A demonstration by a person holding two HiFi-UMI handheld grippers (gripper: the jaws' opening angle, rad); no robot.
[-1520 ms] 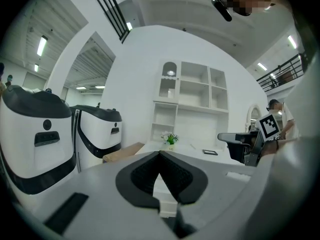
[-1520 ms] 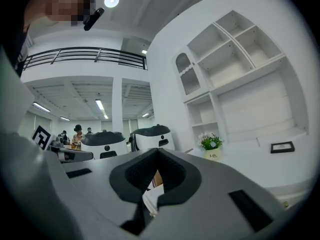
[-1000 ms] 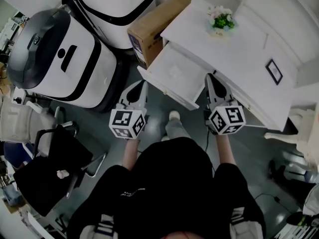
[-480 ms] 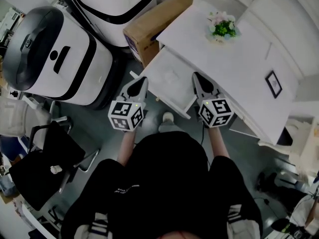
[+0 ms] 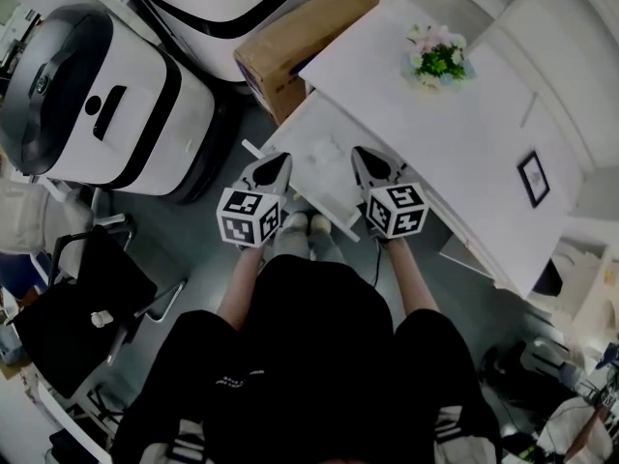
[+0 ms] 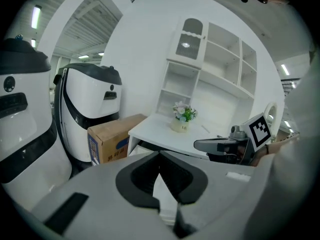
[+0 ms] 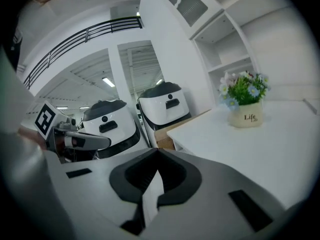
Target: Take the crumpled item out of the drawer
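The person stands at a white desk [image 5: 464, 133] with its drawer [image 5: 302, 129] pulled out, and holds both grippers side by side over the drawer's front edge. The left gripper [image 5: 279, 160] is clenched. In the left gripper view its jaw tips meet at a point [image 6: 160, 154] with nothing between them. The right gripper [image 5: 360, 155] is clenched too, its jaws together and empty in the right gripper view [image 7: 156, 150].

The crumpled item [image 5: 325, 149] lies on the drawer floor between the two gripper tips and touches neither. It is pale on a pale floor and only faintly visible from the head view; neither gripper view shows it.

On the desk top stand a flower pot [image 5: 437, 58] and, well apart from it, a small picture frame [image 5: 533, 178]. A cardboard box [image 5: 290, 46] sits on the floor just beside the desk, next to two large white-and-black machines [image 5: 97, 104]. A black chair [image 5: 77, 307] stands to the person's left.
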